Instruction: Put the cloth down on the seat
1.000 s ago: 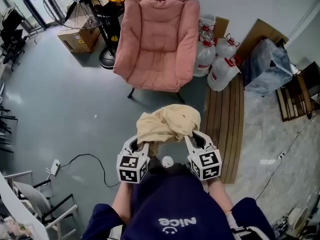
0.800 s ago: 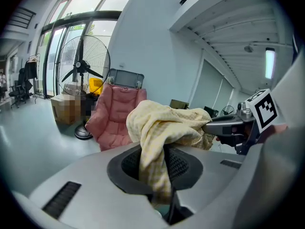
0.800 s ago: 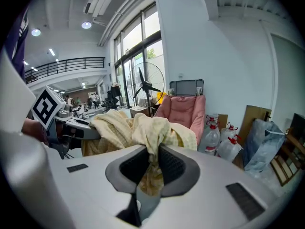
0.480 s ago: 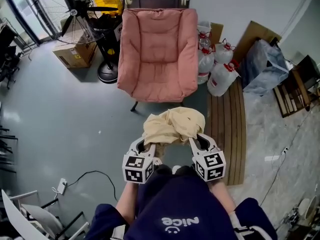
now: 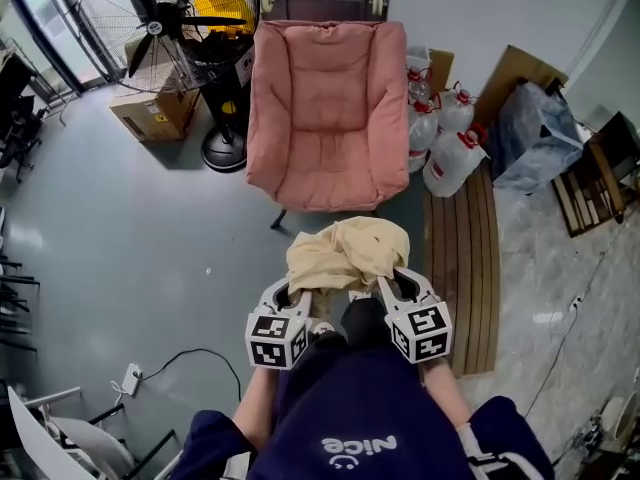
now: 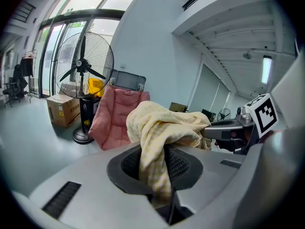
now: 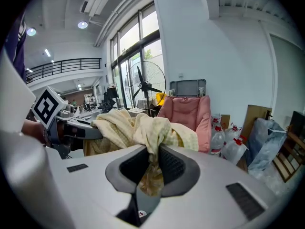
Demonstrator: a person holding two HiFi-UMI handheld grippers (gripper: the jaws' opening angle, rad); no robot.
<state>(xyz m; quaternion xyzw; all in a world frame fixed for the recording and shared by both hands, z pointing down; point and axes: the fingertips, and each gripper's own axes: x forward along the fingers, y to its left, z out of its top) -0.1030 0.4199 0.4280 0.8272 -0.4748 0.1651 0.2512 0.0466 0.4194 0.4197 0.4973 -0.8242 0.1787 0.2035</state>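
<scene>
Shiny grey floor (image 5: 120, 228), white wall (image 5: 470, 8) at the far side. Big pedestal fan (image 5: 190, 18) far left, cardboard box (image 5: 155, 113) beside it. Water jugs (image 5: 450, 153) on the right, next to what looks like wooden slats (image 5: 465, 258). Tall windows (image 7: 133, 66).

Bare grey floor (image 5: 140, 238) lies open in front of the pink chair (image 5: 325, 88), whose seat cushion (image 5: 325, 158) can be reached from the front and from above. The standing fan (image 5: 190, 38) crowds the chair's left side and the water bottles (image 5: 445, 143) its right, while a slatted wooden board (image 5: 465, 268) lies on the floor at the right
</scene>
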